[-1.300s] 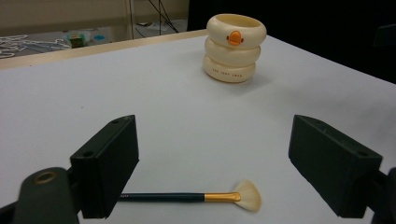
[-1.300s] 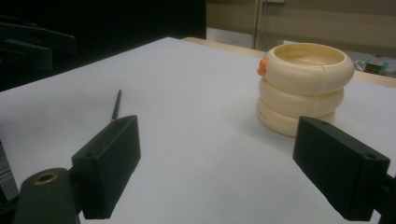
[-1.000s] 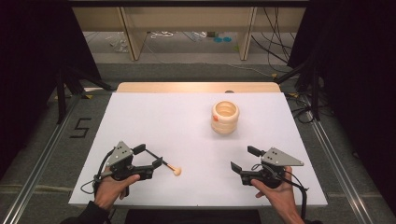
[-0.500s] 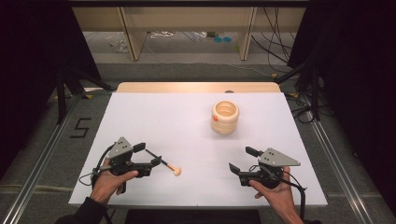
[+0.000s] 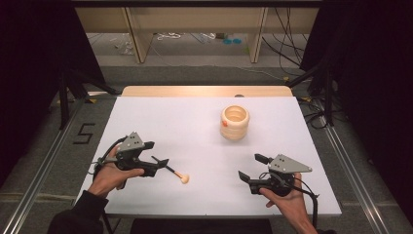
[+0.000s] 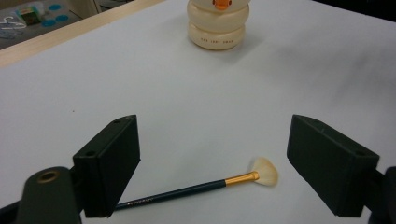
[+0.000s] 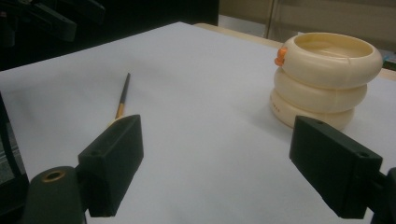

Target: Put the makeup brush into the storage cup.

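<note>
**Brush on the mat, both grippers wide and empty**

Brush (image 5: 173,171) lies flat on the white table (image 5: 195,126), near edge, left of centre. Dark handle, gold ferrule, pale fan bristles pointing to abt 4 o'clock in the high view. Cream ringed pot (image 5: 234,122) stands upright at abt 1 o'clock from it, well apart, mouth open, small orange tab on its side.

Left gripper (image 6: 212,168) sits at the handle end, at 9 o'clock of the bristles; jaws spread wide, nothing held, brush lying across the gap btwn them. Right gripper (image 5: 251,168) is at 3 o'clock, well apart from the brush, jaws also wide, empty.

Likely step: left grabs the brush, prob. for the pot. To do it well: drop low to the table, centre jaws on the handle nr the ferrule, not the bristles, and close square across the shaft so it doesn't roll or pivot.
</note>
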Demonstrator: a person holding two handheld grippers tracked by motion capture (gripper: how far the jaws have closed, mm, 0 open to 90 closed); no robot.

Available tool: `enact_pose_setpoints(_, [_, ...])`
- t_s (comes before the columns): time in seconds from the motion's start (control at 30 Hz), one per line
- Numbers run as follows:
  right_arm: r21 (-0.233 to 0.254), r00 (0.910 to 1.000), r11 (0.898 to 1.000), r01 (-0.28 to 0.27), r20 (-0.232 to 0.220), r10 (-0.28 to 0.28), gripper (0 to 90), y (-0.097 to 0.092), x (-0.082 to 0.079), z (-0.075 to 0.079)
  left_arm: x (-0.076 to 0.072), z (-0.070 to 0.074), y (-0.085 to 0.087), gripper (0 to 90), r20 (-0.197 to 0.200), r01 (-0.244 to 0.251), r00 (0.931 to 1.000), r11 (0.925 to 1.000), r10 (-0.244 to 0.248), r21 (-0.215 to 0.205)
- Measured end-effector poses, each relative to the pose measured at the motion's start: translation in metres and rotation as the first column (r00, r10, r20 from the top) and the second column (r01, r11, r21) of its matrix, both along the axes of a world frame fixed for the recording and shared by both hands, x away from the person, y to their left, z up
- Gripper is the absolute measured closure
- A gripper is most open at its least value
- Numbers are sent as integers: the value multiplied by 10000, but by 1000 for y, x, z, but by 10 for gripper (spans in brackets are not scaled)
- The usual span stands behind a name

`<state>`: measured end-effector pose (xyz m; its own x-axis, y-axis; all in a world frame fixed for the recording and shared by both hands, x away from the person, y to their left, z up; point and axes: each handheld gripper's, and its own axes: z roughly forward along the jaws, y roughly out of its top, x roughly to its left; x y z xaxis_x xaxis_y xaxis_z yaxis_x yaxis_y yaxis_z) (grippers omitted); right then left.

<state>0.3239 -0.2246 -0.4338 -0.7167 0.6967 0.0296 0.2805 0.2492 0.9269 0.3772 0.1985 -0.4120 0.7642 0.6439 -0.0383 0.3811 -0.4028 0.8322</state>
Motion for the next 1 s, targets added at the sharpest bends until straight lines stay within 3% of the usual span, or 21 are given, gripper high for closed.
enact_pose_setpoints(0.03, [-24,10000,10000,-7,-20,7,184,0,0,0,0,0,0,170,0,0,10000,10000,0,0])
enact_pose_setpoints(0.07, [28,10000,10000,-17,5,17,185,0,0,-1,6,-1,-1,170,-125,264,9996,9988,-259,402])
enact_pose_setpoints(0.13, [23,10000,10000,-61,-73,61,185,0,0,-1,9,-2,-4,170,-342,403,9987,9981,-387,468])
enact_pose_setpoints(0.2, [-116,9999,9999,-71,-151,69,184,-1,0,0,14,-3,-5,171,-574,660,9965,9947,-616,790])
enact_pose_setpoints(0.23, [68,9998,9999,-128,142,127,184,0,2,-2,17,-3,-6,171,-662,790,9951,9921,-728,975])
enact_pose_setpoints(0.37, [-132,9999,9998,-139,-43,139,183,0,2,-1,28,-2,-10,171,-1087,1523,9848,9741,-1353,1673])
enact_pose_setpoints(0.4, [-132,9999,9998,-139,-43,139,183,0,2,-1,28,-2,-10,173,-1087,1523,9848,9741,-1353,1673])
enact_pose_setpoints(0.47, [-194,9998,9997,-176,2,176,182,0,2,-2,33,-1,-14,193,-1285,2086,9750,9454,-1811,2502])
enact_pose_setpoints(0.5, [-194,9998,9997,-176,2,176,182,0,2,-2,33,-1,-14,199,-1285,2086,9750,9454,-1811,2502])
enact_pose_setpoints(0.53, [-219,9997,9996,-187,-130,184,181,0,2,-2,35,1,-18,202,-1300,2445,9679,9247,-2149,2919])
enact_pose_setpoints(0.57, [-174,9998,9997,-154,-103,152,181,0,2,-2,36,1,-21,205,-1306,2445,9678,9269,-2151,2848])
enact_pose_setpoints(0.7, [-74,9997,9996,-254,-52,254,181,1,3,-4,41,-2,-25,217,-1767,2887,9543,8958,-2409,3380])
enact_pose_setpoints(0.73, [-103,9995,9995,-290,-88,289,181,1,3,-3,43,-5,-27,221,-1961,2899,9520,8975,-2349,3322])
enact_pose_setpoints(0.77, [-245,9994,9993,-298,-199,294,180,0,2,-3,45,-6,-28,237,-1986,2970,9501,8923,-2406,3399])
enact_pose_setpoints(0.87, [-217,9995,9994,-282,-180,278,179,1,2,-3,47,-9,-31,269,-2159,3012,9470,8913,-2379,3388])
enact_pose_setpoints(0.9, [-218,9991,9993,-316,-278,310,179,1,2,-3,50,-12,-32,285,-2306,3249,9395,8724,-2534,3652])
enact_pose_setpoints(0.93, [-296,9991,9990,-332,-260,324,179,0,2,-3,50,-12,-32,300,-2306,3249,9395,8724,-2534,3652])
enact_pose_setpoints(0.97, [-271,9990,9991,-337,-310,328,179,0,2,-3,54,-15,-34,303,-2703,3705,9221,8330,-2768,4110])
enact_pose_setpoints(1.0, [-283,9990,9990,-353,-300,344,179,1,2,-3,55,-16,-35,306,-2976,3850,9153,8061,-2713,4494])
